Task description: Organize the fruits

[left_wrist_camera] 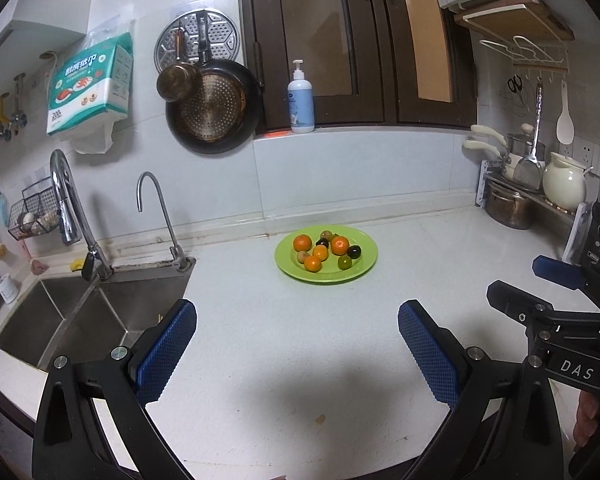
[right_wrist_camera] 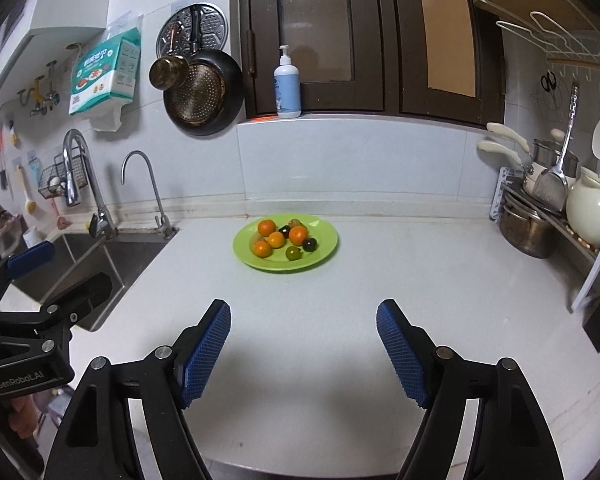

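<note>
Both grippers, left [left_wrist_camera: 298, 354] and right [right_wrist_camera: 304, 354], fingers wide apart, empty; fruit plate [left_wrist_camera: 364, 266] beyond.

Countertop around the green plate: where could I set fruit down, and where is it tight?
Bare counter lies between the green plate and the pot rack, and in front of the plate toward both open grippers, left and right. Tight: the sink and faucets left, and the plate itself, crowded with fruit.

4 oranges [left_wrist_camera: 302, 243], 5 small dark or green fruits [left_wrist_camera: 344, 262], 1 plate [left_wrist_camera: 366, 258]
</note>
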### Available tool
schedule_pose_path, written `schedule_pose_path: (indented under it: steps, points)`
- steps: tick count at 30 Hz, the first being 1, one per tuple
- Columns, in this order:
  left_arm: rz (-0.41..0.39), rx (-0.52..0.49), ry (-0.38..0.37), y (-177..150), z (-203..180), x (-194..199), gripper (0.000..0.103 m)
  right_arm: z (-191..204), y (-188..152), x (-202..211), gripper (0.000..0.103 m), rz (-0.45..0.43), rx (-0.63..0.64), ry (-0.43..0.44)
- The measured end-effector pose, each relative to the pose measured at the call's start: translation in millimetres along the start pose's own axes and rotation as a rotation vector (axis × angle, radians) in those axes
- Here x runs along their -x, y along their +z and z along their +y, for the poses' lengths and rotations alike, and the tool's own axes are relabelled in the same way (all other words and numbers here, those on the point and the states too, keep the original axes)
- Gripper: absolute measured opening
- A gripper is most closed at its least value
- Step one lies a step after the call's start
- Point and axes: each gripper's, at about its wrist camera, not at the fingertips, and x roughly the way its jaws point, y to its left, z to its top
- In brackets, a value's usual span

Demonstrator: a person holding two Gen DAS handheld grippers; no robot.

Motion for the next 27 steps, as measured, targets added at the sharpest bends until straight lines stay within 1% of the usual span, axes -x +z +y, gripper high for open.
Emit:
schedule_pose_path:
  steps: [7, 27]
  points:
    - [-0.009, 0.006, -0.007, -2.6, 0.6, 5.5, 0.103, 2.1, -2.8, 4.1, 0.076, -0.003, 0.005, 0.005]
    - [-0.017, -0.004, 0.010, -2.4, 0.3, 8.0, 0.103, 3.0, -3.2, 2.2, 0.076, 0.004, -0.002, 0.010]
